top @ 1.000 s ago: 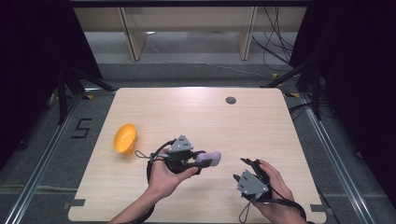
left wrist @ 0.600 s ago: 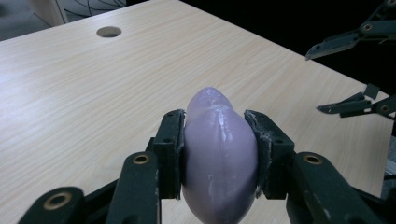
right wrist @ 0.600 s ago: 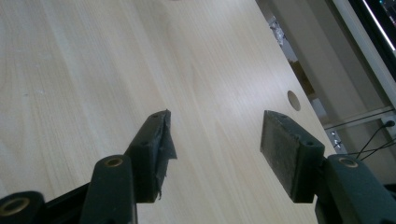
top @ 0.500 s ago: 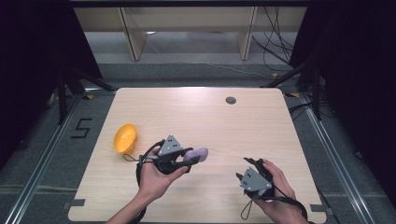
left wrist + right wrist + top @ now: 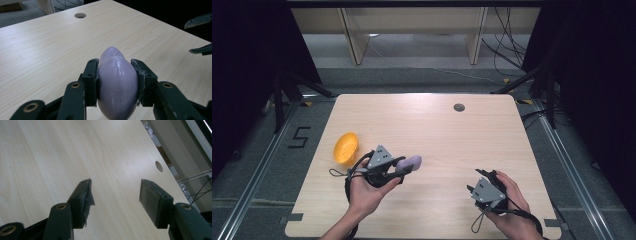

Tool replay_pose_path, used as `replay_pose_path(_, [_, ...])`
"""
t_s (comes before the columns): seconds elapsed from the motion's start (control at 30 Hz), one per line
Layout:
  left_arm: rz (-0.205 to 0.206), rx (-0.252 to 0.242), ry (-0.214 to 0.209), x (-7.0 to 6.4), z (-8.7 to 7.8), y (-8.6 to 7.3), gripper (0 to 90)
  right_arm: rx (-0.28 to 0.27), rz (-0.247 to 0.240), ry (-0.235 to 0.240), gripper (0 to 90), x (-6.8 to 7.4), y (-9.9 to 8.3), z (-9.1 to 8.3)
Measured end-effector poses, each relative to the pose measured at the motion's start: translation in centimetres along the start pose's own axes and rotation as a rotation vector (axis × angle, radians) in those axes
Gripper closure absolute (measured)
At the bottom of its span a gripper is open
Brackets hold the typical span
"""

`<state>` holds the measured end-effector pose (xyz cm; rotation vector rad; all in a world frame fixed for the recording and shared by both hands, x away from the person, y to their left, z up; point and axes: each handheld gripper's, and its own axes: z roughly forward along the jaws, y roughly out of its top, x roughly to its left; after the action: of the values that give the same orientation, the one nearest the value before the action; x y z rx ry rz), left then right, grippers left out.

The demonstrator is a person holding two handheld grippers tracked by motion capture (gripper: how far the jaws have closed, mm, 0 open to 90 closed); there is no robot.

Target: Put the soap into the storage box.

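A pale purple egg-shaped object [image 5: 409, 163] [image 5: 117, 82] sits clamped between the jaws of my left gripper [image 5: 399, 167] [image 5: 117, 78], held just above the wooden table [image 5: 437, 130] at its front left. An orange bowl [image 5: 346, 148] lies tipped on its side on the table, left of that gripper. My right gripper [image 5: 473, 189] [image 5: 115, 200] is near the front right of the table, open, with nothing between its pads [image 5: 153, 199]. Its jaw tips also show at the right edge of the left gripper view.
A round cable hole [image 5: 459, 107] [image 5: 80, 15] [image 5: 159, 166] is set in the table near its far edge. The floor left of the table bears a taped number 5 [image 5: 299, 137]. Shelving legs and cables stand beyond the far edge.
My left gripper has carried the purple object leftward, closer to the orange bowl. The right gripper has stayed near the front right.
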<state>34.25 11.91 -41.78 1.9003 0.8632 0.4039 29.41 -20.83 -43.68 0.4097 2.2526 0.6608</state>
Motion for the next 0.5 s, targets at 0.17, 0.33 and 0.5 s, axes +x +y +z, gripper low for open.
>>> replay_pose_path(0.17, [-0.021,-0.016,0.015,0.9,-0.7,-0.4,58.8,0.018,0.021,-0.004,43.2,0.0,-0.1,0.0])
replay_pose_path(0.33, [-0.041,-0.019,0.04,1.5,-1.3,-0.7,58.8,0.014,0.028,-0.022,43.1,0.0,-0.2,0.0])
replay_pose_path(0.5, [-0.057,-0.028,0.066,2.2,-2.0,-0.9,58.8,0.024,0.034,-0.013,43.0,-0.1,-0.2,0.0])
